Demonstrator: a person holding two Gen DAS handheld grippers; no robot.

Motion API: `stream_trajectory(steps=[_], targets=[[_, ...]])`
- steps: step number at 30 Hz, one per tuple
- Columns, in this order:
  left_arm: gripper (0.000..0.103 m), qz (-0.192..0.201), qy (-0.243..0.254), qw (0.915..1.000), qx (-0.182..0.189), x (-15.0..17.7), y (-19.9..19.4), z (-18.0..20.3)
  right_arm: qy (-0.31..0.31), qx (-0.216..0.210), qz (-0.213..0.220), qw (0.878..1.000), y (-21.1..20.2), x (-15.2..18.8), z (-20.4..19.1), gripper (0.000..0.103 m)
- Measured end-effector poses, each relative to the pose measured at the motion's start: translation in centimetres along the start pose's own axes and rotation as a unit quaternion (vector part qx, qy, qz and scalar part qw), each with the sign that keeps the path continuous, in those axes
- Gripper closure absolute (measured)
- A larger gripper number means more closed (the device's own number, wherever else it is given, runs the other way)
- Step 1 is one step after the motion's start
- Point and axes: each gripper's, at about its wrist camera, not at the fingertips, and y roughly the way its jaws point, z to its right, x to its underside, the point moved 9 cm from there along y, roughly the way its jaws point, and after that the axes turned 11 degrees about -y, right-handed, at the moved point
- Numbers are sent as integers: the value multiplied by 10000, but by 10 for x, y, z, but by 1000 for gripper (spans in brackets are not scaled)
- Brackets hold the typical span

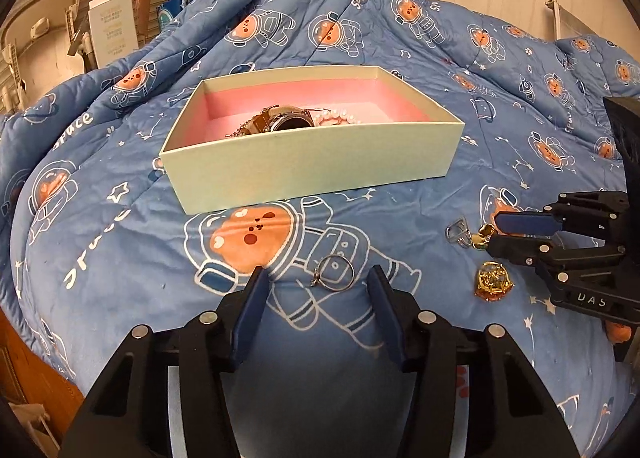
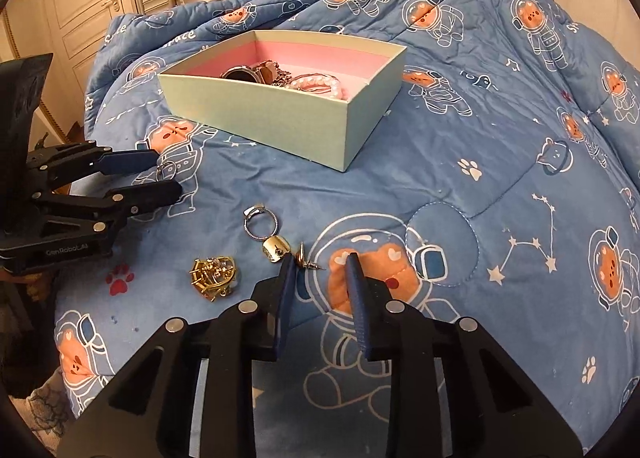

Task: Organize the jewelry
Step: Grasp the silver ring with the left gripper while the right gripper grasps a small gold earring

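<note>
While our left gripper [image 1: 318, 278] stands half-spread low in its frame, a silver ring [image 1: 335, 267] lies between its tips, untouched. Our right gripper [image 2: 320, 264] is narrower — a stud earring [image 2: 306, 258] sits at its left finger, unpinched. Mid-frame beyond, the pink-lined box [image 1: 312, 162] holds a watch [image 1: 286, 120] and pearls [image 1: 340, 117].

Warm indoor light falls evenly on the blue quilt [image 1: 400, 186], shadows soft beneath the box [image 1: 312, 162]. Both views bow strongly outward, corners black from ten to two o'clock. The gold trinket [image 2: 214, 276] glints; the far clutter looks slightly soft.
</note>
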Motion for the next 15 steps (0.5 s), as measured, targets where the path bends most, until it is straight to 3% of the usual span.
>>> stream_trajectory(steps=[5, 8, 11, 15], targets=[[60, 25, -1, 10000, 19, -1, 1, 1, -34, -52, 25, 10000, 2, -3, -1, 83], [69, 42, -36, 10000, 61, -1, 0, 2, -79, -67, 29, 9999, 3, -4, -4, 88], [79, 28, -39, 9999, 139, -3, 0, 4, -96, -56, 24, 9999, 3, -5, -4, 88], [83, 42, 6, 9999, 144, -2, -1, 6, -62, -72, 25, 10000, 3, -4, -4, 88]])
